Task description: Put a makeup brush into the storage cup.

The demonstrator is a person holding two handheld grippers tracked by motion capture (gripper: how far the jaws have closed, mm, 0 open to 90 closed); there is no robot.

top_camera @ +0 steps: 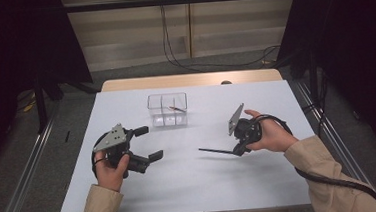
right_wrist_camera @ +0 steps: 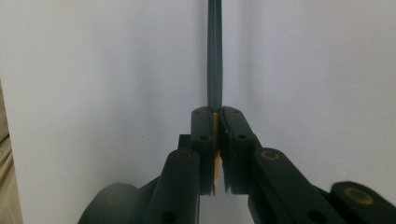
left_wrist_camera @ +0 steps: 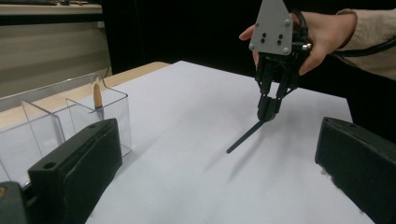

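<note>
My right gripper [top_camera: 239, 150] is shut on a dark pencil [top_camera: 216, 150], which sticks out to the left just above the white table top [top_camera: 196, 185]. In the right gripper view the pads [right_wrist_camera: 233, 126] pinch the pencil's tan wooden end and the dark shaft [right_wrist_camera: 214, 56] runs straight ahead. From the left gripper view the right gripper [left_wrist_camera: 267, 114] points down with the pencil [left_wrist_camera: 243, 137] slanting toward the table. My left gripper [top_camera: 150, 143] rests at the left, open, with nothing between its fingers [left_wrist_camera: 74, 163]. A clear divided box [top_camera: 157, 119] stands at mid-table with a brown pencil [top_camera: 177, 108] in it.
The clear box [left_wrist_camera: 112, 112] has several compartments; the brown pencil [left_wrist_camera: 97, 95] leans in the one nearest the right gripper. The table's far wooden edge [top_camera: 189, 80] lies behind the box. Black cables trail from both grippers. Metal rails flank the table.
</note>
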